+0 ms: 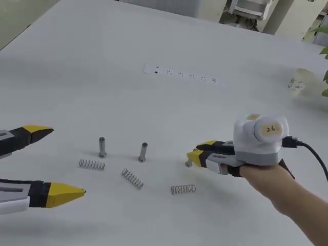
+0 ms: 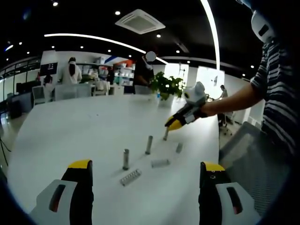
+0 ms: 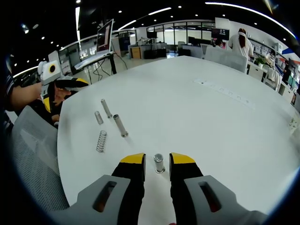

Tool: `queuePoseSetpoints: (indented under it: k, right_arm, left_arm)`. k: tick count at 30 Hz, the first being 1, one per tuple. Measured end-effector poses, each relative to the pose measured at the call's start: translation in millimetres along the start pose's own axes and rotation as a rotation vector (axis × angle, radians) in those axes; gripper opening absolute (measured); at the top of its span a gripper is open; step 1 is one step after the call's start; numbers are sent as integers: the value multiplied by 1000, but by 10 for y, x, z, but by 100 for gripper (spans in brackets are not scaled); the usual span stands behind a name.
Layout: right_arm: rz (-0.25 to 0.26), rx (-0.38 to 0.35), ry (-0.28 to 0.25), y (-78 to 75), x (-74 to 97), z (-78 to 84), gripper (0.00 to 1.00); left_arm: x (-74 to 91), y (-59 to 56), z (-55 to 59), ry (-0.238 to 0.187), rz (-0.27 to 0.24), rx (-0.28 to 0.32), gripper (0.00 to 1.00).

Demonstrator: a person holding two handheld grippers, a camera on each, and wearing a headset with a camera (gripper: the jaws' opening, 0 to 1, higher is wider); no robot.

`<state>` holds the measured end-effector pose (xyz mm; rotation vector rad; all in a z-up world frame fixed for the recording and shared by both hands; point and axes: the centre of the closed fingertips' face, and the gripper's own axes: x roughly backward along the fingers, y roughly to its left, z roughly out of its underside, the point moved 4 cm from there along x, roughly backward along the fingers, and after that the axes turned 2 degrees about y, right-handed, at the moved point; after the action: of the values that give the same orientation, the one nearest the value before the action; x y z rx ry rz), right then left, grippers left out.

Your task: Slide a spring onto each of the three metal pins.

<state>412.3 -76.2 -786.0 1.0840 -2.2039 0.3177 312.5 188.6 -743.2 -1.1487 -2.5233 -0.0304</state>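
Three short metal pins stand on the white table: one (image 1: pixel 102 147) at the left, one (image 1: pixel 143 152) in the middle, one (image 1: pixel 188 164) at the right. Three loose springs (image 1: pixel 91 164) (image 1: pixel 132 178) (image 1: pixel 183 189) lie flat in front of them. My right gripper (image 1: pixel 197 152) (image 3: pixel 158 159) has its jaws narrowed on either side of the right pin (image 3: pixel 159 163), with a thin gap showing on each side. At the left my left gripper (image 1: pixel 67 161) (image 2: pixel 146 165) stands wide open and holds nothing, short of the left pin (image 2: pixel 125 159) and its spring (image 2: pixel 130 177).
A white power strip (image 1: pixel 179 74) lies across the far middle of the table. Green plant leaves (image 1: pixel 323 51) and a clear object (image 1: pixel 300 82) sit at the far right. People stand at desks beyond the table (image 2: pixel 70 70).
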Motion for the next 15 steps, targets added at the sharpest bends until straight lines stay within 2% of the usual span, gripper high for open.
queuePoseSetpoints:
  k: [15]
  right_arm:
    - [-13, -62, -20, 36, 44, -18, 23]
  left_arm:
    - [4, -8, -5, 4, 2, -4, 92]
